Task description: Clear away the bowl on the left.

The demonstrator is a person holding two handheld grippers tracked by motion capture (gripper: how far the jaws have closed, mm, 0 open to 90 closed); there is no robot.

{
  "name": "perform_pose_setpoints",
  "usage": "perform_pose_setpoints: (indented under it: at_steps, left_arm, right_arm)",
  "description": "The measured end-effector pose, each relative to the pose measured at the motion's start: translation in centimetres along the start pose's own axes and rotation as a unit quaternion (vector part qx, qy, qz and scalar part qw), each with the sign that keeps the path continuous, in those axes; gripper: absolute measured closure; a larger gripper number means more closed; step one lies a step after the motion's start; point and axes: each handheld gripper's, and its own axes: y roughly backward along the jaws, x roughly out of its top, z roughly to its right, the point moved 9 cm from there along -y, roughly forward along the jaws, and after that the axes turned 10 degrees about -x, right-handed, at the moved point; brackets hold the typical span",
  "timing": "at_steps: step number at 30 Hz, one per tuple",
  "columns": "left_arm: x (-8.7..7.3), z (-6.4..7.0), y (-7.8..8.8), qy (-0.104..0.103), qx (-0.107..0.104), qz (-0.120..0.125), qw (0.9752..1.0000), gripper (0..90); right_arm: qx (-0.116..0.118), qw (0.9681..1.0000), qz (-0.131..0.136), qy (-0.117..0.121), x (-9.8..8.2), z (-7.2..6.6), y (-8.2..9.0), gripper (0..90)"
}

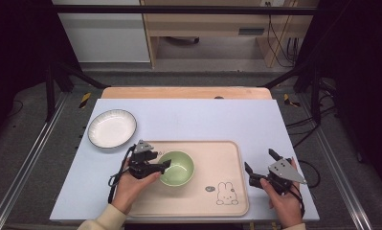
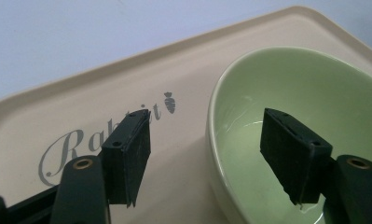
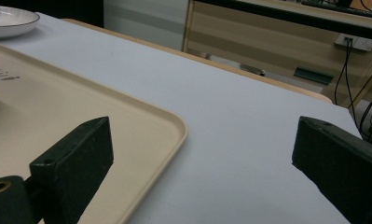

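Green bowl (image 1: 177, 168) is seen on the beige tray (image 1: 227, 203), toward its nine o'clock side. "Rabbit" is printed beside it. Its rim is straddled, untouched, by the left gripper (image 2: 207, 154), jaws apart. The right gripper (image 1: 261, 166) is held wide open at three o'clock, past the tray edge. A white plate (image 1: 112, 128) is cut off in the right gripper view.

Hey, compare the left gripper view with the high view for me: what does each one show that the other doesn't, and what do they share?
Left gripper view alone: the grey script lettering and small carrot mark printed on the tray, plus the left gripper's jaws straddling the bowl's rim, one inside, one outside, not pressing it.

High view alone: the white plate on the table beyond the tray, the rabbit drawing, the right gripper open beside the tray's right edge, and the person's hands.

Both: the green bowl sitting on the beige tray.
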Motion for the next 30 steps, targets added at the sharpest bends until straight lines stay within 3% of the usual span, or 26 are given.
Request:
perform_pose_setpoints:
  at_steps: [8, 20, 22, 30]
  left_arm:
    - [0.5, 0.1, 0.3, -0.029, 0.013, 0.008, 0.9995, 25.1]
    - [1.1, 0.5, 1.0, -0.061, 0.014, 0.018, 0.9979, 14.1]
    - [1.3, 0.6, 1.2, -0.066, 0.022, 0.017, 0.9974, 7.4]
    - [1.7, 1.5, 1.0, -0.067, 0.008, 0.023, 0.9974, 3.7]
  right_arm:
    - [0.000, 1.0000, 0.000, 0.000, 0.0, 0.0, 0.0, 5.2]
    - [0.000, 1.0000, -0.001, 0.000, 0.0, 0.0, 0.0, 5.0]
    - [0.000, 1.0000, -0.001, 0.000, -0.1, 0.0, 0.0, 5.0]
    - [-0.001, 1.0000, -0.001, 0.000, -0.1, 0.0, 0.0, 4.7]
